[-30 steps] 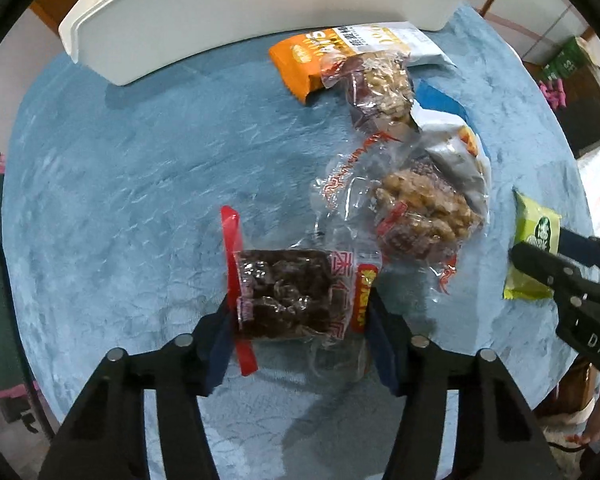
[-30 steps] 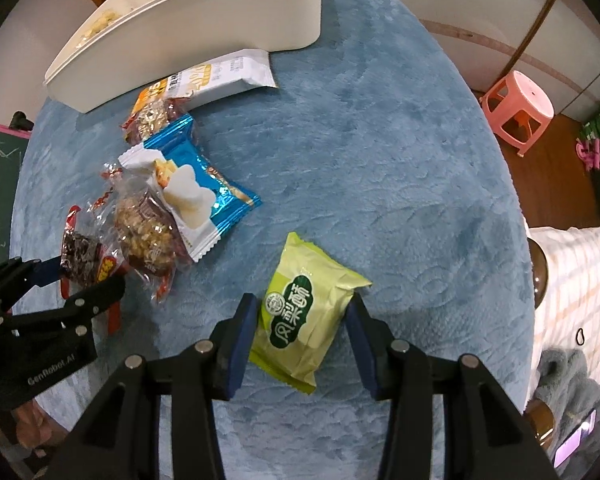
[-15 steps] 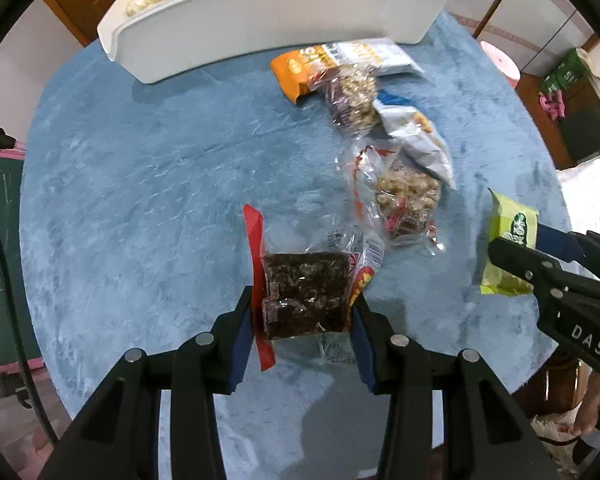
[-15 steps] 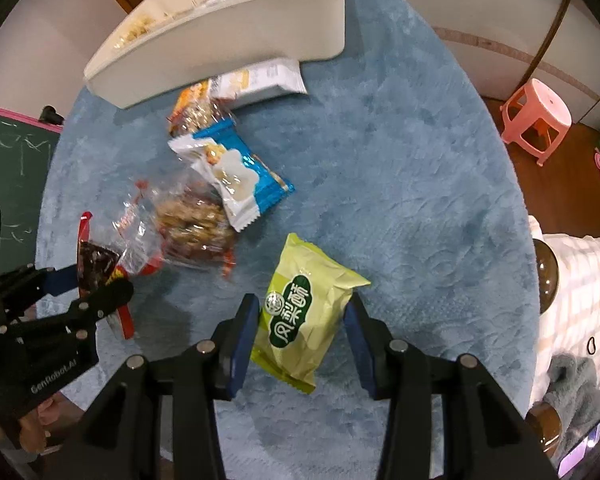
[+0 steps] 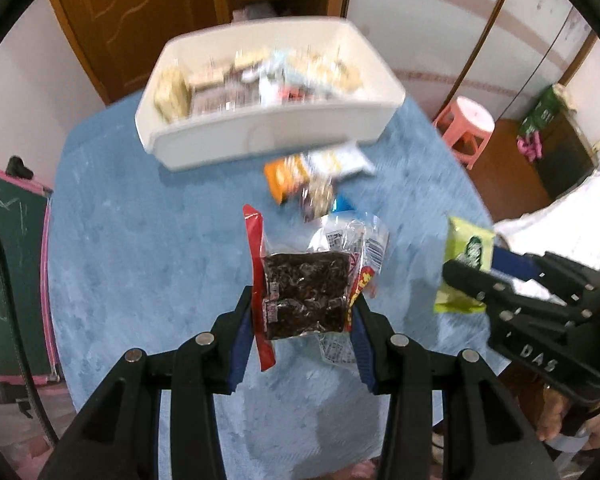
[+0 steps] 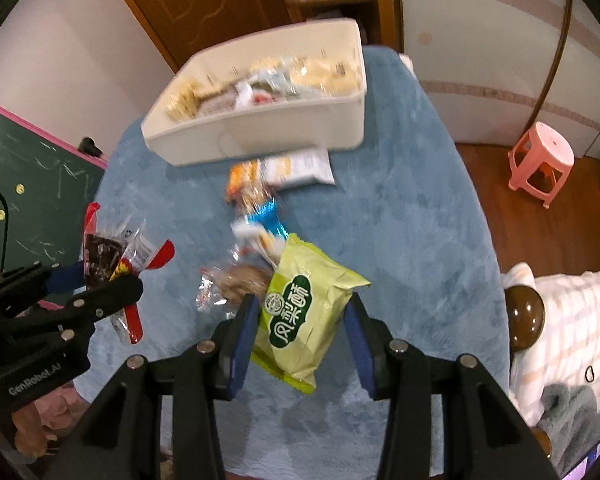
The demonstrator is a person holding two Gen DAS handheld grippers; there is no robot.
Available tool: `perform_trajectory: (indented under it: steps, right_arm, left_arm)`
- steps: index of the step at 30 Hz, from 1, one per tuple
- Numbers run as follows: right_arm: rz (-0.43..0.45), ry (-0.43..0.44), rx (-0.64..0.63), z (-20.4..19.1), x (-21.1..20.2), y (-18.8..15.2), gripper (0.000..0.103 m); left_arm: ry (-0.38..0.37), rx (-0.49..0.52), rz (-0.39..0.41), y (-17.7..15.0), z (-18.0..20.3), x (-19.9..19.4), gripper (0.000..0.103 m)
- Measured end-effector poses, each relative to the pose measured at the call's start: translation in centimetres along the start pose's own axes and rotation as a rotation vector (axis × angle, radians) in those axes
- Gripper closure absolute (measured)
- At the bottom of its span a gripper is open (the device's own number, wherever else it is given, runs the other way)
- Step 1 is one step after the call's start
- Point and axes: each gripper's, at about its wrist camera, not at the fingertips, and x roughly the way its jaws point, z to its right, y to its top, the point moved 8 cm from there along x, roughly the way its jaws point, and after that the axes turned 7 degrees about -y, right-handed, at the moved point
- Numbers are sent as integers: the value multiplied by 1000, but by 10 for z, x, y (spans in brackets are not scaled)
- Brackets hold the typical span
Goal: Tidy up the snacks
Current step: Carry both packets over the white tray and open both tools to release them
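Left gripper clamped on dark snack bag, right gripper on green packet; dresser knob only in right view.

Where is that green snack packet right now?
The green snack packet is held between the right gripper's fingers, above the blue tablecloth, with the white bin beyond it; in the left view it sits at the right.

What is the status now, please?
Left gripper shut on dark snack bag. Right gripper shut on green packet. White bin ahead, path clear.
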Motion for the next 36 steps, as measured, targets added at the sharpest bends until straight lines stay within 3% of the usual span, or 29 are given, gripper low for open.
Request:
perform_trajectory:
  steps: [10, 14, 21, 30, 36]
  right_arm:
    - [113, 36, -7, -15, -35, 50, 59]
    - [163, 39, -19, -22, -47, 76, 59]
    - [235, 45, -9, -28, -57, 128, 59]
    - [312, 28, -3, -42, -58, 195, 59]
    - [345, 20, 2, -50, -49, 234, 59]
  left_arm:
    - [-23, -2, 149, 62, -13, -54, 61]
    - [12, 14, 184, 82, -19, -59, 61]
    - [36, 6, 220, 116, -40, -63, 61]
    - [-26, -42, 262, 179, -72, -53, 61]
    - [-26, -60, 281, 217, -88, -39, 61]
